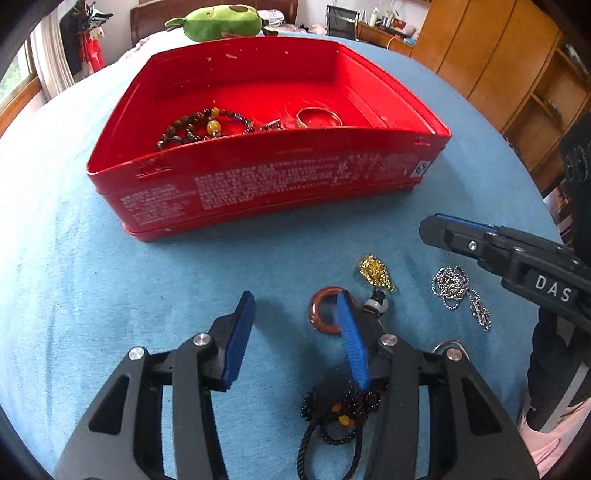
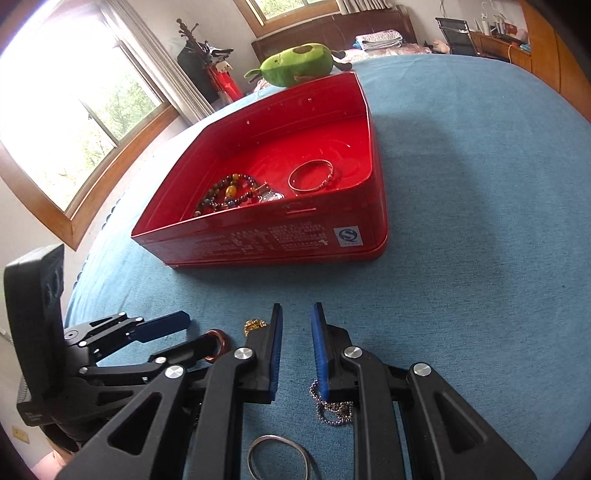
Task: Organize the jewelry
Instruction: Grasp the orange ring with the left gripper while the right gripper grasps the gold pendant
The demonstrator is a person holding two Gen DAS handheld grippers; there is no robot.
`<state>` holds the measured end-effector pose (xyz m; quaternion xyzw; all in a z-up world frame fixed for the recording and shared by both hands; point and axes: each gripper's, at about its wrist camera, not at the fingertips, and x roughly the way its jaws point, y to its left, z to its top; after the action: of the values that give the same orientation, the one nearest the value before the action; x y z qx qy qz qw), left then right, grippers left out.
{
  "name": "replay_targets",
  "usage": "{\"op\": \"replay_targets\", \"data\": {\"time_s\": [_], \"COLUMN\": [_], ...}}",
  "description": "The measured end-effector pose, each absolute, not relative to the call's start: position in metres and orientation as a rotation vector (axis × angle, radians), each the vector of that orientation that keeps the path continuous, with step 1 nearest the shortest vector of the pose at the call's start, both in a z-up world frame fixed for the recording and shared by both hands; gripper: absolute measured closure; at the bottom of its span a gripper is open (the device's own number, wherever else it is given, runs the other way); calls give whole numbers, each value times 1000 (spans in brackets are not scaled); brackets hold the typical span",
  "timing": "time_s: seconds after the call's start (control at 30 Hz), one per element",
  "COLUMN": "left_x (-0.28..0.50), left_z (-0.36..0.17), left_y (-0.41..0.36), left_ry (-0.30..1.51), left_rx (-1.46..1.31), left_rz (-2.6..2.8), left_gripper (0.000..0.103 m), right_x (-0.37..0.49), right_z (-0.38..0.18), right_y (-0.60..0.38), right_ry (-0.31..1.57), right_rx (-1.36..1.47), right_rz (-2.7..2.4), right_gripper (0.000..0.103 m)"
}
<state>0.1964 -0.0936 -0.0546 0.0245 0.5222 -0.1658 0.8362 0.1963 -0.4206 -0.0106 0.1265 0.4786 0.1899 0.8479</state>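
Observation:
A red tin box (image 1: pixel 258 184) (image 2: pixel 258 243) stands on the blue cloth. It holds a brown bead bracelet (image 1: pixel 199 125) (image 2: pixel 231 194) and a silver bangle (image 1: pixel 319 117) (image 2: pixel 311 176). On the cloth near me lie an orange ring (image 1: pixel 320 311) (image 2: pixel 218 345), a gold chain (image 1: pixel 375 273) (image 2: pixel 254 325), a silver ball chain (image 1: pixel 456 288) (image 2: pixel 334 408), a black bead cord (image 1: pixel 332 417) and a silver ring (image 2: pixel 279 456). My left gripper (image 1: pixel 295 310) is open and empty, its right finger over the orange ring. My right gripper (image 2: pixel 295 314) (image 1: pixel 432 229) is open and empty above the chains.
A green plush toy (image 1: pixel 221 22) (image 2: pixel 295 64) lies beyond the box. Wooden cabinets (image 1: pixel 509 74) stand at the right, a window (image 2: pixel 74 110) at the left. Blue cloth (image 2: pixel 480 221) spreads to the right of the box.

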Motion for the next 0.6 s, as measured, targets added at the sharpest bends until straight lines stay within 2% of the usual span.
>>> {"op": "replay_targets", "data": {"time_s": [0.23, 0.27, 0.43, 0.5, 0.6], "left_x": [198, 201, 209, 210, 211], "left_z": [-57, -57, -57, -57, -57], "left_y": [-98, -99, -86, -81, -73], "left_ry": [1113, 1116, 1129, 1129, 1107], "left_rx": [74, 74, 33, 20, 30], "left_rz": [-349, -345, -324, -315, -267], "left_gripper": [60, 63, 87, 92, 93], "right_x": [195, 195, 196, 196, 196], "right_z": [-11, -11, -13, -15, -18], "right_y": [-420, -420, -415, -409, -399], "right_ry": [1011, 1012, 1023, 1034, 1052], "right_rx": [264, 264, 249, 233, 218], "right_rz": [405, 405, 409, 421, 449], "right_gripper": [86, 86, 86, 86, 85]}}
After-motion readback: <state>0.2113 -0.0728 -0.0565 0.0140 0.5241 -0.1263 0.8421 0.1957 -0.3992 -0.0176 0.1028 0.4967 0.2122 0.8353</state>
